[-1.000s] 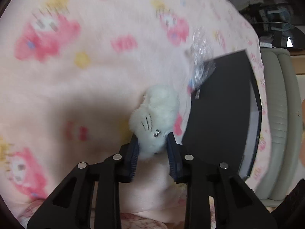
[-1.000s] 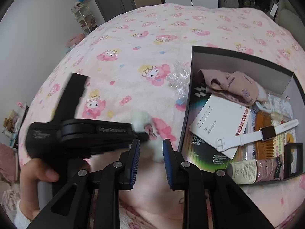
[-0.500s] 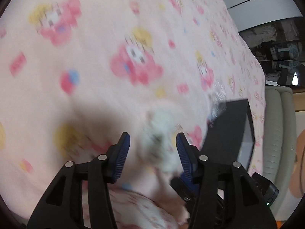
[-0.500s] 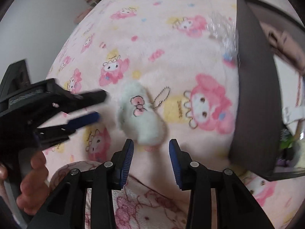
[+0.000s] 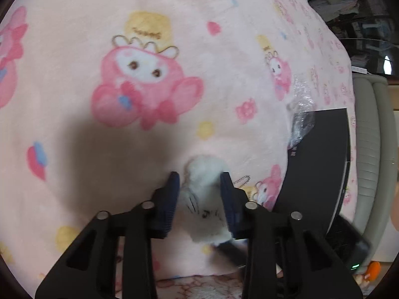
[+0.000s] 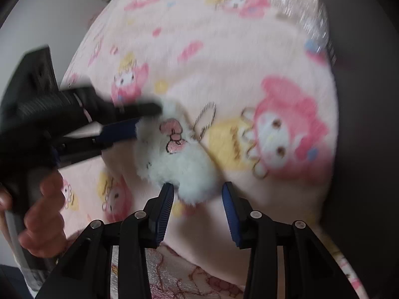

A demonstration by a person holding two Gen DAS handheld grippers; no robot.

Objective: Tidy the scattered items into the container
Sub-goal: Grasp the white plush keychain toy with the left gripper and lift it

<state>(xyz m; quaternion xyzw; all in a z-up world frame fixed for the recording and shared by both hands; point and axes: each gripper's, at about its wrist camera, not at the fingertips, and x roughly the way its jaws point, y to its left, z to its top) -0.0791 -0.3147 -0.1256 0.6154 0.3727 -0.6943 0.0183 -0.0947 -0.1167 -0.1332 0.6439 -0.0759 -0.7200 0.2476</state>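
Note:
A white fluffy cat plush keychain (image 5: 203, 199) with a pink bow lies on the pink blanket; it also shows in the right wrist view (image 6: 174, 154). My left gripper (image 5: 199, 182) has its jaws around the plush, pads touching its sides. My right gripper (image 6: 197, 191) is open, its tips just at the plush's near end. The dark box (image 5: 316, 164) stands to the right; its wall fills the right edge of the right wrist view (image 6: 361, 124). Its contents are hidden.
A crinkled clear plastic wrapper (image 5: 301, 109) lies against the box's far corner, also in the right wrist view (image 6: 299, 12). The pink cartoon-print blanket (image 5: 149, 74) covers the bed. A grey padded seat (image 5: 371, 149) stands beyond the box.
The left gripper let go of the plush, opened wide, then came back around it. The right gripper moved down and left from over the box toward the plush.

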